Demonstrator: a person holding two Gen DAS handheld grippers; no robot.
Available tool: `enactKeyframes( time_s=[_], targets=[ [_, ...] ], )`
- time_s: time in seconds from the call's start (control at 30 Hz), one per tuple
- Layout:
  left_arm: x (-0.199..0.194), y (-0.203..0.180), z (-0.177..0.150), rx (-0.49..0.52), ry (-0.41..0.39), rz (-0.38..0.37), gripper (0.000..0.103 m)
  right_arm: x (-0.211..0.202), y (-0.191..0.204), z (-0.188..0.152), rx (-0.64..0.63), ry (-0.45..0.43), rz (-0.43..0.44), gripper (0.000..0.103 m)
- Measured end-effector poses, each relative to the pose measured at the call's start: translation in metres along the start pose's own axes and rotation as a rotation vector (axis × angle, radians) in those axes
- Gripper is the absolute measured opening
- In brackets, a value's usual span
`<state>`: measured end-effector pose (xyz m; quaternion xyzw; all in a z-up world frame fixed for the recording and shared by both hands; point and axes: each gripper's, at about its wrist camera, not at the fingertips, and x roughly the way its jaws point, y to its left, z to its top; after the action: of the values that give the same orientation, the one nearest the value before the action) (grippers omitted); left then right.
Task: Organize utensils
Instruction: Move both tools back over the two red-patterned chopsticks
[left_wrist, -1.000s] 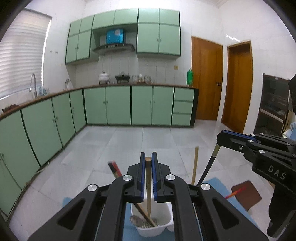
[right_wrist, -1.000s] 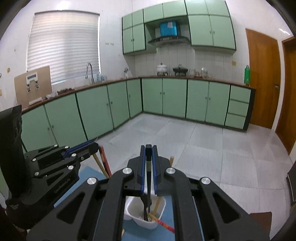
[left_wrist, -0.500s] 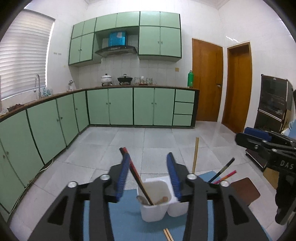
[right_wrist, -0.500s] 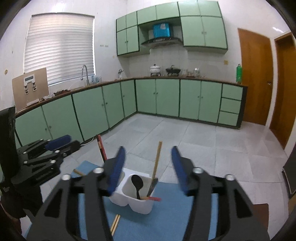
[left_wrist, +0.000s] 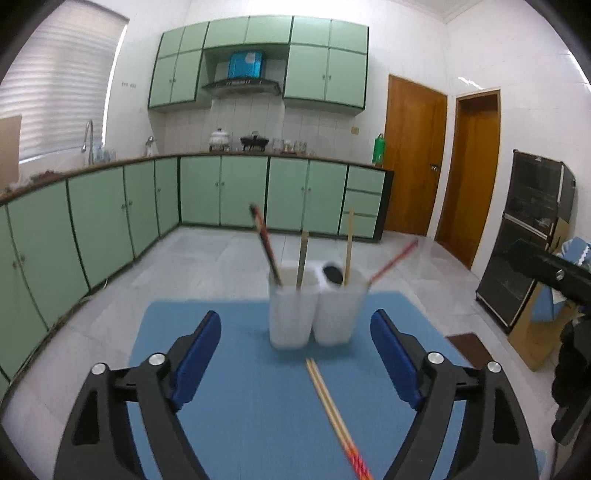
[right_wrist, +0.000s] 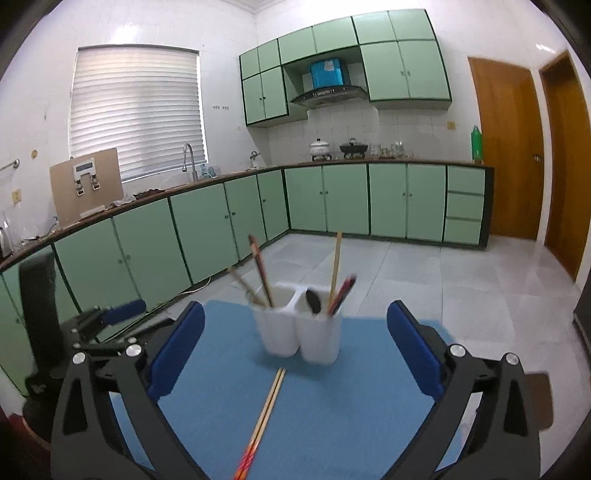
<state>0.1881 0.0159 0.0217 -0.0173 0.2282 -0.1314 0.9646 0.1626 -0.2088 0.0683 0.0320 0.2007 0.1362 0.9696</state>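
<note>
Utensils (left_wrist: 301, 260) upright in white twin holder (left_wrist: 317, 314) on blue mat (left_wrist: 236, 369); chopstick pair (left_wrist: 328, 402) flat before it. Left gripper (left_wrist: 295, 354), right gripper (right_wrist: 295, 349): jaws just spread wide, released, nothing between.

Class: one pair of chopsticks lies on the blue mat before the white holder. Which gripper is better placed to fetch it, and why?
Probably the right gripper: its jaws stand open and empty, and the chopsticks run straight between them. The left gripper is equally open, but they lie slanted off to its right.

The white holder (left_wrist: 314, 314) is motion-blurred, and the chopsticks (left_wrist: 334, 410) run off the bottom edge.
</note>
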Motion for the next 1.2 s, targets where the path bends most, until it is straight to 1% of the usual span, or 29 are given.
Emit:
enactKeyframes(
  time_s=[0.17,0.23,0.37,0.47,0.57,0.7,0.97,1.07,1.2],
  targets=[
    [-0.004,0.005,-0.038,-0.014,0.051,0.038,0.083,-0.005,0.010,-0.037,-0.001,0.040,-0.018,0.097],
    [-0.004,0.007,-0.053,-0.023,0.073,0.048,0.083,0.000,0.011,-0.056,0.016,0.081,-0.020,0.097],
    [0.000,0.006,-0.077,-0.011,0.103,0.081,0.083,0.013,0.014,-0.090,0.018,0.144,-0.057,0.097],
    [0.003,0.004,-0.092,0.010,0.127,0.092,0.083,0.023,0.017,-0.116,0.036,0.201,-0.063,0.097],
    [0.007,0.004,-0.103,0.013,0.162,0.095,0.083,0.031,0.020,-0.134,0.035,0.242,-0.071,0.097],
    [0.008,0.003,-0.118,0.024,0.192,0.106,0.083,0.039,0.019,-0.151,0.044,0.296,-0.068,0.097],
    [0.007,0.005,-0.132,0.024,0.231,0.107,0.084,0.050,0.025,-0.180,0.034,0.400,-0.067,0.097],
    [0.008,0.005,-0.137,0.024,0.247,0.113,0.084,0.054,0.027,-0.187,0.024,0.438,-0.071,0.097],
    [0.009,0.008,-0.141,0.012,0.260,0.114,0.084,0.057,0.029,-0.192,0.010,0.466,-0.072,0.097]
  ],
)
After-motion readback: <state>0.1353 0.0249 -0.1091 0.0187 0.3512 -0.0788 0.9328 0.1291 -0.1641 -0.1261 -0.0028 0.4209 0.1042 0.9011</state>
